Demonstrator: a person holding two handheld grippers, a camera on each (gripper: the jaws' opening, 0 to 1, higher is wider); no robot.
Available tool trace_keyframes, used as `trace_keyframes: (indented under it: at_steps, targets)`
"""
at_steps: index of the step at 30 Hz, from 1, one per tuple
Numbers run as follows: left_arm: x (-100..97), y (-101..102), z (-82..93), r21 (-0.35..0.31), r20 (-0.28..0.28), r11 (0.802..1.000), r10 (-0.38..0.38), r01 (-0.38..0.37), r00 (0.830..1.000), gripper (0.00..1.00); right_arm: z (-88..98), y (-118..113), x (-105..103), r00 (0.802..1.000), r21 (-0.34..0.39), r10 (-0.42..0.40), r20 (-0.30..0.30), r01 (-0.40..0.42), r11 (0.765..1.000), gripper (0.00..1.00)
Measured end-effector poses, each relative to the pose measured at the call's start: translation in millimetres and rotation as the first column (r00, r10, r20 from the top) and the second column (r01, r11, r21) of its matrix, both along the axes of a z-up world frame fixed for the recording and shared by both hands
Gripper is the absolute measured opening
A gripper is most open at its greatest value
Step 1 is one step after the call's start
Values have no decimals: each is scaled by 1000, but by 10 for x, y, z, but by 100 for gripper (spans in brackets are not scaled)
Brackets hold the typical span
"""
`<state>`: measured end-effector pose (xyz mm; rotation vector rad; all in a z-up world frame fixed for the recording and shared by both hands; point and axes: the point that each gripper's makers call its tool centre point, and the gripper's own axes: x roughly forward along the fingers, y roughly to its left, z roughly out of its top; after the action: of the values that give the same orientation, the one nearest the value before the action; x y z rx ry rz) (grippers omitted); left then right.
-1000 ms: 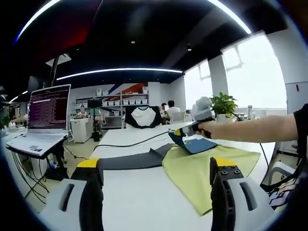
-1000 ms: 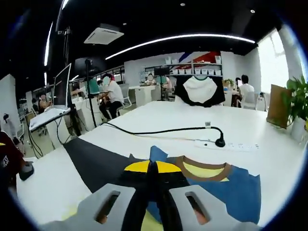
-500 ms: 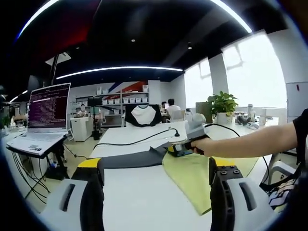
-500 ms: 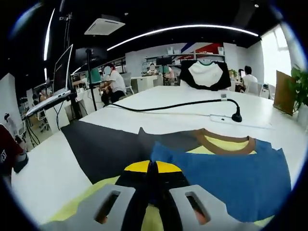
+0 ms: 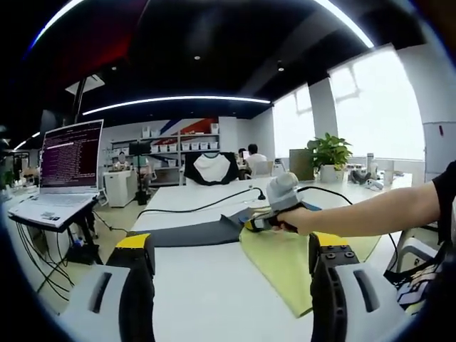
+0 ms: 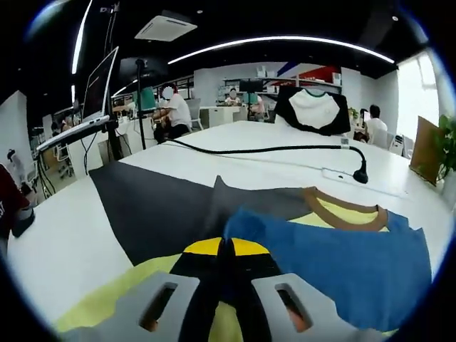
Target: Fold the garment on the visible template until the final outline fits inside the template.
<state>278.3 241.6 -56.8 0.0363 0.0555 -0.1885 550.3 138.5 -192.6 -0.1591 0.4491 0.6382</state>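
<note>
Blue fabric of the yellow-green T-shirt with blue sleeve and brown collar (image 6: 335,249) sits pinched between our right gripper (image 6: 228,260) jaws, which are clenched on the sleeve edge; the garment lies straight ahead of that gripper, partly over the dark grey flat template sheet (image 6: 153,210) on the white table (image 6: 64,242). Our left gripper (image 5: 228,285) hangs with jaws spread apart, gripping nothing, the shirt ahead and to its right. Risk as we judge it: the pinch is thin, so a quick pull could slip the sleeve out or drag the whole shirt off the template; the black cable (image 6: 271,149) beyond could snag too. Compared with a second ago, the right gripper has carried the sleeve lower and flatter, closer to the table, and more blue now spreads ahead of it.
</note>
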Motion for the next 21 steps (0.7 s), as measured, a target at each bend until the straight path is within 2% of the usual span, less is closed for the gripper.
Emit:
trace_keyframes:
  at_steps: [3,4,6,7,10,12,15,16,18,21]
  targets:
    - [3,-9,-7,3,-4,1000,-4,4,1000,94,18,4,-17,999,0,34,-3,-34,999,10]
    - [6,-12,-11,3,-6,1000,-5,5,1000,94,59,-14,5,999,3,32,33,-32,999,16]
    - [9,-15,-21,3,-9,1000,-6,6,1000,94,181,-50,77,987,-24,55,149,-52,998,28]
    - [10,-14,-25,3,-10,1000,-7,7,1000,94,191,-79,89,984,-50,66,165,-59,997,34]
    - [15,-12,-35,4,-13,1000,-7,7,1000,94,218,-120,109,985,-33,70,158,-65,997,47]
    - [15,-14,-44,4,-16,1000,-9,9,1000,94,239,-149,127,986,-17,76,146,-75,997,52]
    - [14,-5,-44,3,-16,1000,-7,8,1000,94,190,-149,93,988,-21,108,113,-106,994,63]
    - [13,-2,-44,3,-16,1000,-7,7,1000,94,146,-149,43,990,-20,117,80,-116,993,63]
    - [12,2,-44,3,-16,1000,-5,5,1000,94,121,-124,-7,988,-13,139,63,-139,990,63]
    - [12,2,-49,5,-19,1000,-4,4,1000,93,73,-111,-56,988,-9,152,27,-152,988,53]
